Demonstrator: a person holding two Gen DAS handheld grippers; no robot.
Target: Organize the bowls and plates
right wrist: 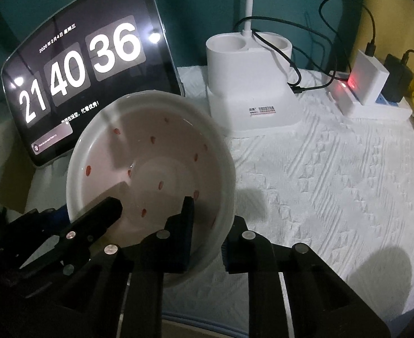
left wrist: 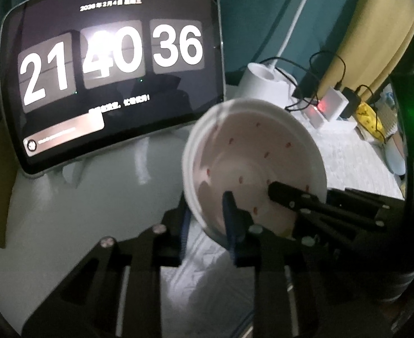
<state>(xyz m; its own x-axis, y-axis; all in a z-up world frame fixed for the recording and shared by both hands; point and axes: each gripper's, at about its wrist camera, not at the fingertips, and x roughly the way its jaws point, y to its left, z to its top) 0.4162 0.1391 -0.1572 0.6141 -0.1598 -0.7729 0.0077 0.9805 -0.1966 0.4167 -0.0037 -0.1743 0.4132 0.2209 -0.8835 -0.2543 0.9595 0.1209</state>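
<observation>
Teal wall behind; white quilted cloth (right wrist: 333,174) with raised woven ridges covers the surface. Tablet (right wrist: 77,84) leans upright at upper left of the right wrist view, glossy black screen reading 21 40 36, with glare spots. White lamp base (right wrist: 249,84), matte plastic with two round wells and a curved stem, stands at upper centre. Black cables loop from it to a white power strip (right wrist: 373,104) with a red light, upper right; a black adapter is plugged in beside it. Yellow curtain edge at far right.

Bowl (right wrist: 150,169): white glazed, round, scattered small red marks inside, held tilted off the cloth, lower left of centre, partly blocking the tablet.

Right gripper (right wrist: 207,233): fingers straddle the near rim, one inside the bowl, one outside, clamped on it.

Left gripper (left wrist: 207,225): blue-padded finger inside the bowl (left wrist: 252,166), the other behind the wall; clamped on the rim. Its view is blurred.
</observation>
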